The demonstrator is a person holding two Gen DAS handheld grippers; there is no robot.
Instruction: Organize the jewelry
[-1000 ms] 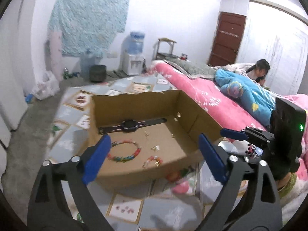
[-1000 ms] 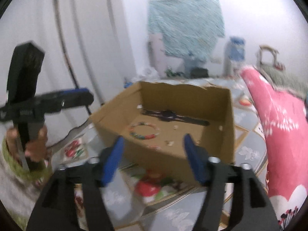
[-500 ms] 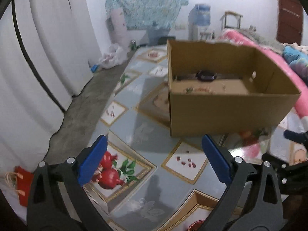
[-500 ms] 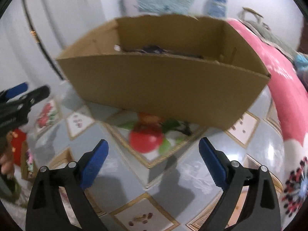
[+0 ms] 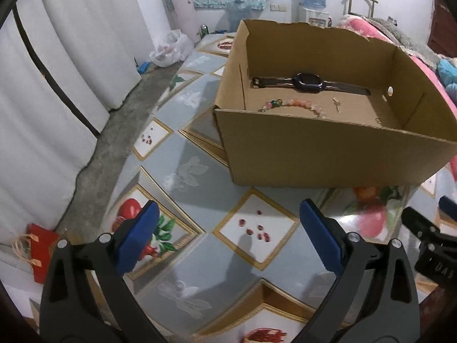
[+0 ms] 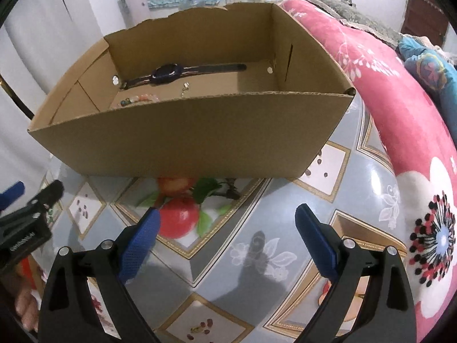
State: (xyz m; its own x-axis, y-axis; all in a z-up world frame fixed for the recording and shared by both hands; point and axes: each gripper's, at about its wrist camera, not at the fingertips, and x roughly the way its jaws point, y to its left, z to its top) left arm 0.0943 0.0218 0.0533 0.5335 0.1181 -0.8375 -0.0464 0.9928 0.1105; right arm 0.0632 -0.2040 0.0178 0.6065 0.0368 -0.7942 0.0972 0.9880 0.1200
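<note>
Over patterned floor mat (image 5: 200, 260), both hand-held grippers, left (image 5: 228, 235) and right (image 6: 227, 235), gape wide, empty, short of box (image 6: 188, 140).

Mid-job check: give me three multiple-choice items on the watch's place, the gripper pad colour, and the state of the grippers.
1. Where does the watch lie?
A. On the floor mat
B. Inside the cardboard box, near its far wall
C. On the pink bedding

2. What colour are the gripper pads?
A. Blue
B. Red
C. Yellow

3. In what state are the left gripper and the right gripper?
A. Both shut on the bead bracelet
B. One holds the watch
C. Both open and empty, short of the box

Answers: 1 B, the strap lies flat along the far wall, behind the bead bracelet. 2 A, blue pads line every finger. 3 C, only floor mat shows between the fingers.
</note>
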